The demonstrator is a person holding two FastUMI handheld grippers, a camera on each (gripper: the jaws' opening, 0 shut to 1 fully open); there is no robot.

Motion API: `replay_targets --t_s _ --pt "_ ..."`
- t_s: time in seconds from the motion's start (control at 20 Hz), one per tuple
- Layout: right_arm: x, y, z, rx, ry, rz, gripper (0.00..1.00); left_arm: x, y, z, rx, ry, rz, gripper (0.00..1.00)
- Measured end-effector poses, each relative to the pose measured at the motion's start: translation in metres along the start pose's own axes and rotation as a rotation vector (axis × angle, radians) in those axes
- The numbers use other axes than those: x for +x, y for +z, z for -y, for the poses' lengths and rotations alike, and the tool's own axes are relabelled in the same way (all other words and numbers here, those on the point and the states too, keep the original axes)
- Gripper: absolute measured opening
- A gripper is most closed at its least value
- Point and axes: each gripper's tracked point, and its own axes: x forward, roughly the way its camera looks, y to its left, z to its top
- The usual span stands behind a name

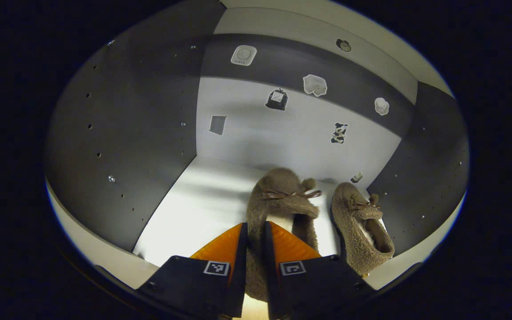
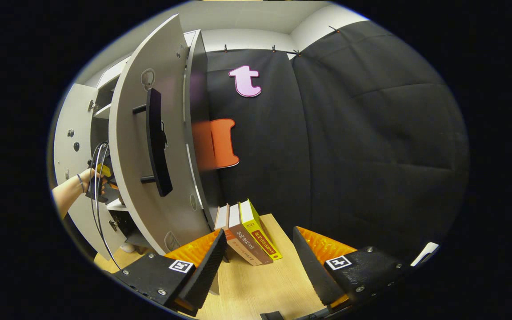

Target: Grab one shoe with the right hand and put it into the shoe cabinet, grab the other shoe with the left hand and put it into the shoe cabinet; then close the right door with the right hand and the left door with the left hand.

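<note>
Two fuzzy brown shoes with small bows stand on the white shelf [image 1: 189, 209] inside the cabinet. My left gripper [image 1: 255, 229] is shut on the heel rim of the nearer shoe [image 1: 280, 198], whose toe points at the back wall. The other shoe [image 1: 358, 222] rests just right of it, near the cabinet's right wall. In the right gripper view, my right gripper [image 2: 259, 234] is open and holds nothing, outside the cabinet. The open right door [image 2: 131, 169] with its black handle [image 2: 156, 142] is to its left. Farther left, a hand [image 2: 71, 191] holds the left gripper [image 2: 102, 180] inside the cabinet.
The left door [image 2: 71, 146] stands open too. Three books [image 2: 247, 235] lean on the wooden surface [image 2: 256, 284] beside the cabinet, just beyond my right fingers. Grey side walls with peg holes enclose the shelf, and the back wall [image 1: 256, 133] carries several small stickers.
</note>
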Motion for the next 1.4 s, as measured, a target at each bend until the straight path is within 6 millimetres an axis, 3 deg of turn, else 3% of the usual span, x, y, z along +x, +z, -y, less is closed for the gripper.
replay_targets --t_s 0.05,0.15,0.2,0.35,0.5,0.6,0.7,0.9,1.05,1.1,1.4 --pt "-0.001 0.000 -0.001 0.001 0.002 -0.001 0.93 -0.002 0.005 0.002 0.008 -0.011 0.022 0.24" --pt "-0.001 0.000 -0.004 -0.003 0.006 0.002 0.93 -0.021 0.015 0.008 0.041 -0.022 0.055 0.31" --pt "-0.003 0.001 -0.006 -0.006 0.008 0.003 0.93 -0.031 0.021 0.011 0.056 -0.028 0.078 0.45" --pt "-0.005 0.003 -0.015 -0.015 0.026 0.007 0.93 -0.071 0.038 0.021 0.063 -0.066 0.166 0.70" --pt "-0.005 0.005 -0.025 -0.030 0.047 0.012 0.93 -0.115 0.048 0.021 0.063 -0.092 0.235 0.74" --pt "-0.006 0.007 -0.032 -0.035 0.061 0.018 0.92 -0.149 0.053 0.021 0.070 -0.108 0.294 0.87" --pt "-0.006 0.009 -0.041 -0.044 0.079 0.019 0.92 -0.184 0.055 0.019 0.073 -0.118 0.346 0.88" --pt "-0.006 0.013 -0.060 -0.075 0.123 0.033 0.93 -0.244 0.036 0.014 0.062 -0.135 0.399 0.97" --pt "-0.006 0.017 -0.073 -0.086 0.154 0.046 0.93 -0.276 0.020 -0.002 0.080 -0.098 0.447 0.96" --pt "-0.007 0.019 -0.076 -0.088 0.164 0.051 0.93 -0.287 0.015 -0.010 0.081 -0.075 0.463 0.99" --pt "-0.008 0.028 -0.092 -0.087 0.214 0.065 0.92 -0.349 -0.017 -0.047 0.089 -0.016 0.556 0.94"
